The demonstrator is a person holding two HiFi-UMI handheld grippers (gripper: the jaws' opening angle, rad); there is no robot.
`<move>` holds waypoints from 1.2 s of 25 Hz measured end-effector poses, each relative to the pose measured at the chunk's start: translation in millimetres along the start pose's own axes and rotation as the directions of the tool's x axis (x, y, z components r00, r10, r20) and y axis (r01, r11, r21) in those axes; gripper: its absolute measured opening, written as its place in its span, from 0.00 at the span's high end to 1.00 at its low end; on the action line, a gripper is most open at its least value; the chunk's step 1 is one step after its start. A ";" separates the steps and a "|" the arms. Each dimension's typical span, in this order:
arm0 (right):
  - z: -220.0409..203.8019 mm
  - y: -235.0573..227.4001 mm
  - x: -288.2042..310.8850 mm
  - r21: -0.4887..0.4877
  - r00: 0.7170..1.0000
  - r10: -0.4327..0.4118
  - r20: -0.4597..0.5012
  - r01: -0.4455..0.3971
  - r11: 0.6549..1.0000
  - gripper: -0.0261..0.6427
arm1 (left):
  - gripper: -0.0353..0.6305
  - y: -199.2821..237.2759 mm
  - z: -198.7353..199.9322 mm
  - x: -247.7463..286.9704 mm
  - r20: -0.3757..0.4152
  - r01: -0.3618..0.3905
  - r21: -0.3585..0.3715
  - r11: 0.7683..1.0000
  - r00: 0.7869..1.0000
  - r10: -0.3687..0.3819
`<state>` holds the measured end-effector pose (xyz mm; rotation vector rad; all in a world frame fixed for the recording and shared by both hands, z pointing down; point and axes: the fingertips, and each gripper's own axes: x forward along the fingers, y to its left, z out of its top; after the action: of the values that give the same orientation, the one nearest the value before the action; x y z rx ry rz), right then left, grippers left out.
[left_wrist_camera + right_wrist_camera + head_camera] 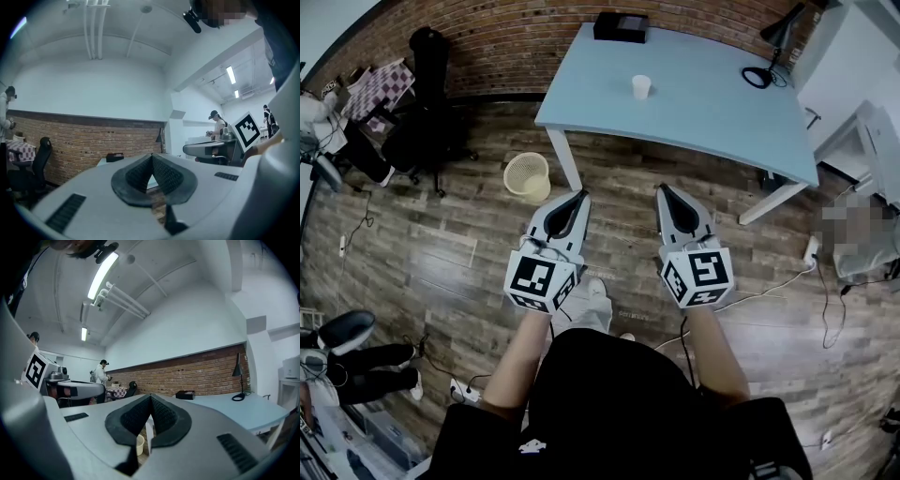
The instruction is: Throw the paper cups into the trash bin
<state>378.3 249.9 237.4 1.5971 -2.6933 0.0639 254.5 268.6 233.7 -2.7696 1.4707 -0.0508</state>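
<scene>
A white paper cup (641,86) stands upright on the light blue table (712,112), near its middle. A pale yellow mesh trash bin (528,177) sits on the wooden floor left of the table's front leg; it also shows below the jaws in the right gripper view as the trash bin (139,445). My left gripper (582,194) and right gripper (660,188) hang side by side over the floor, short of the table's edge, tips pointing toward it. Both are shut with nothing between the jaws, as seen at left gripper (152,155) and right gripper (150,396).
A black box (620,27) sits at the table's far edge and a black desk lamp (773,49) at its right end. A black office chair (427,103) stands at the left by the brick wall. Cables and a power strip (465,393) lie on the floor.
</scene>
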 end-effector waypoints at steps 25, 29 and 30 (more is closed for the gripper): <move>14.3 -8.6 151.4 -0.049 0.997 -0.081 -0.012 0.080 0.996 0.96 | 0.94 134.4 -6.6 80.3 0.021 0.066 -0.067 0.996 0.998 -0.065; 12.2 -3.5 163.2 -0.062 0.995 -0.096 -0.019 0.094 0.994 0.96 | 0.94 150.3 -9.6 81.7 0.034 0.078 -0.083 0.994 0.997 -0.075; 11.2 -2.9 164.9 -0.065 0.995 -0.099 -0.023 0.097 0.993 0.96 | 0.94 153.0 -10.3 82.5 0.036 0.080 -0.088 0.993 0.996 -0.077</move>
<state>301.9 103.5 231.1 1.6946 -2.5663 -0.0021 173.6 114.6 243.1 -2.8826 1.3905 0.0612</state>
